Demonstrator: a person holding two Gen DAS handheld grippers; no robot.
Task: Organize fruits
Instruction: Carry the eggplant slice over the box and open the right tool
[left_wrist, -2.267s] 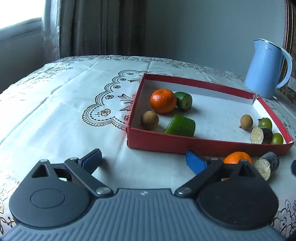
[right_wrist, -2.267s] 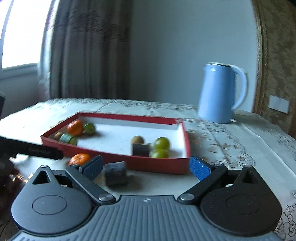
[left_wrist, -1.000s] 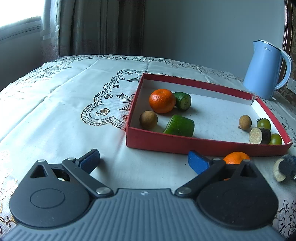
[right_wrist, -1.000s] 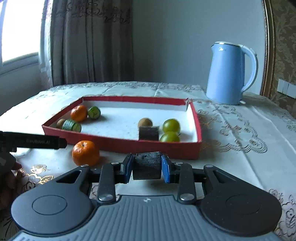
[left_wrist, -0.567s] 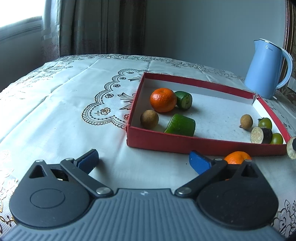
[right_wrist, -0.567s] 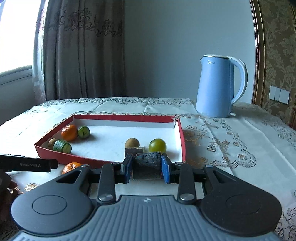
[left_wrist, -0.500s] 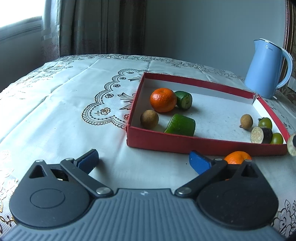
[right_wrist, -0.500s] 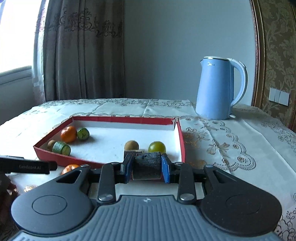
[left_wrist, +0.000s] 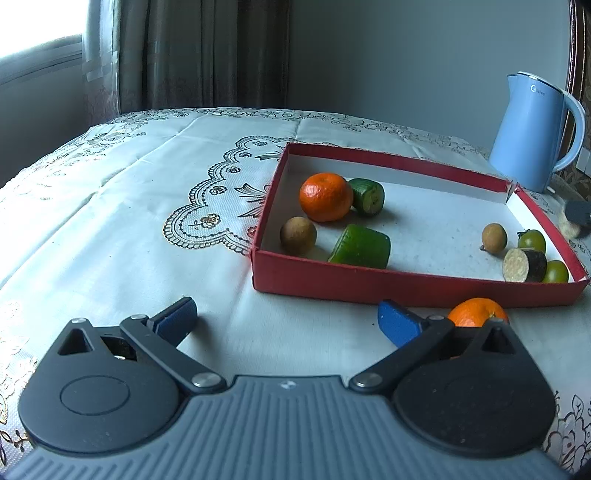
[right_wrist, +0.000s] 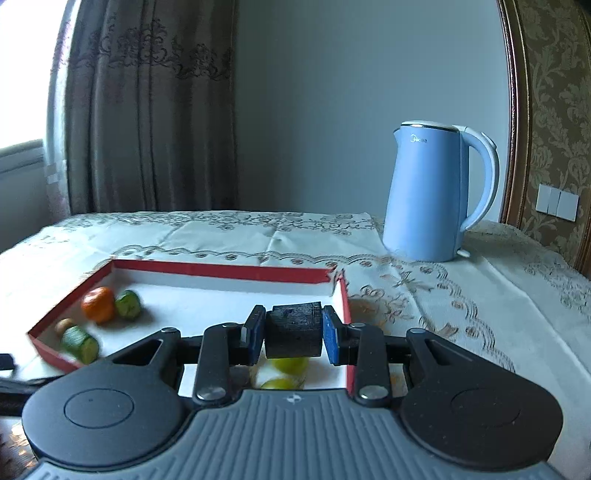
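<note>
Compared with half a second before, the right hand-held gripper (right_wrist: 293, 334) had risen and moved forward over the red tray (right_wrist: 221, 270), so that the tray's near wall had dropped out of its view and the fruit below looked blurred; its blue pads stayed clamped on the dark cut chunk (right_wrist: 293, 328), which hung above the tray's right end, over two green tomatoes (right_wrist: 290, 363). In the left wrist view the same chunk (left_wrist: 576, 218) had shifted up the right edge of the picture, beside the tray's right wall. The left hand-held gripper (left_wrist: 286, 321) had not moved: its fingers stood wide apart over the table (left_wrist: 110, 221), holding nothing, just short of the tray's near wall (left_wrist: 369, 282). One orange (left_wrist: 476, 312) lay on the cloth against that wall's outside, partly hidden by the gripper's right finger (left_wrist: 397, 323). Inside the tray lay another orange (left_wrist: 325, 196), two green cucumber pieces (left_wrist: 360, 246), two small brown fruits (left_wrist: 298, 235), a second dark chunk (left_wrist: 524, 264) and the tomatoes. The blue kettle (right_wrist: 432, 195) behind the tray's right corner bore a small logo that seemed to read "Midea".
</note>
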